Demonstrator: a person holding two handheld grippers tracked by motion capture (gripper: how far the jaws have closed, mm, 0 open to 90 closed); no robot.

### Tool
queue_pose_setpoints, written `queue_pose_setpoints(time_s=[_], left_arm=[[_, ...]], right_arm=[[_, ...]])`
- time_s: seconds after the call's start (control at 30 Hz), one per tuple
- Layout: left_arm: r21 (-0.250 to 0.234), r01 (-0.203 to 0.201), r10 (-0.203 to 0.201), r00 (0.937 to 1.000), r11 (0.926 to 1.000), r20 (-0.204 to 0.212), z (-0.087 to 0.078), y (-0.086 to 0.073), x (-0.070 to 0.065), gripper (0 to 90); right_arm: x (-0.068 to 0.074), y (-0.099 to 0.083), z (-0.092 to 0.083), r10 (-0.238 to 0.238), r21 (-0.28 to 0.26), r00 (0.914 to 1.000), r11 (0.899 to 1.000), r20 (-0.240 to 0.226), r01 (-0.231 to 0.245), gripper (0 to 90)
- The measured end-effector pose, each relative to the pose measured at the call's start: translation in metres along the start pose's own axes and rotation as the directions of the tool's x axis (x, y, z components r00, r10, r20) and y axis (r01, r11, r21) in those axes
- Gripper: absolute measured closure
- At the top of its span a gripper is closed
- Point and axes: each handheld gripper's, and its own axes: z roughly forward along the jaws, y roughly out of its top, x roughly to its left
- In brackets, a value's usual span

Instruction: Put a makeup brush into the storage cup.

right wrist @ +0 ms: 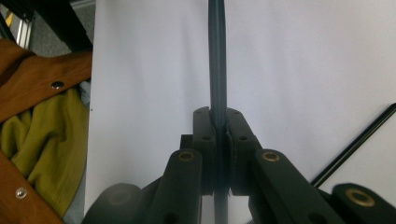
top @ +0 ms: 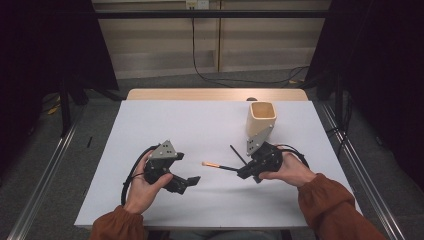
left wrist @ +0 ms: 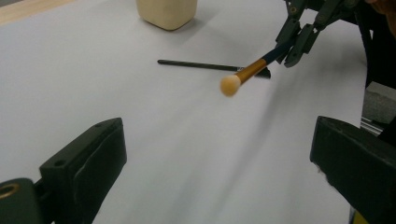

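From the high view, the right gripper [top: 243,172] was pinching the dark handle of a brush [top: 218,165], which stuck out toward the middle of the white table [top: 150,120] with its orange end and pale tip pointing at the left gripper [top: 190,181]; the left gripper sat well apart from the brush, its jaws spread with nothing between them; a thin black stick [top: 238,155] lay on the table just beyond the right gripper, and a cream cup [top: 261,119] stood upright farther back. In the left gripper view, its own two jaws stood wide at the bottom corners over bare table; the brush [left wrist: 243,77] hung above the surface, gripped at its dark handle by the right gripper [left wrist: 294,44]; the stick [left wrist: 201,65] lay flat behind it and the cup [left wrist: 166,13] stood beyond. In the right gripper view, the jaws were pressed tight on the brush handle [right wrist: 217,60], which ran straight up between them; the stick [right wrist: 357,142] lay slanted at the right; an orange sleeve [right wrist: 28,88] showed at the left.
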Motion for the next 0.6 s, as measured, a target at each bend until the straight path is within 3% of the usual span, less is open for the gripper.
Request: queue_pose_setpoints(time_s=[0.13, 0.43, 0.6], left_arm=[[0.0, -0.003, 0.003, 0.9998, 1.0, 0.017, -0.002, -0.001, -0.001, 3.7], [-0.012, -0.005, 0.005, 1.0, 0.9999, 0.004, -0.001, -0.004, -0.004, 3.7], [-0.019, 0.001, -0.001, 1.0, 0.9998, 0.002, -0.001, -0.004, -0.005, 3.6]], right_arm=[[0.002, -0.002, 0.0, 0.013, -0.025, 0.9999, 1.0, 0.0, -0.013, 85.0], [0.003, -0.011, 0.002, 0.057, -0.113, 0.9983, 0.992, 0.009, -0.056, 85.0], [0.004, -0.017, 0.002, 0.083, -0.172, 0.9966, 0.982, 0.008, -0.08, 85.0]])
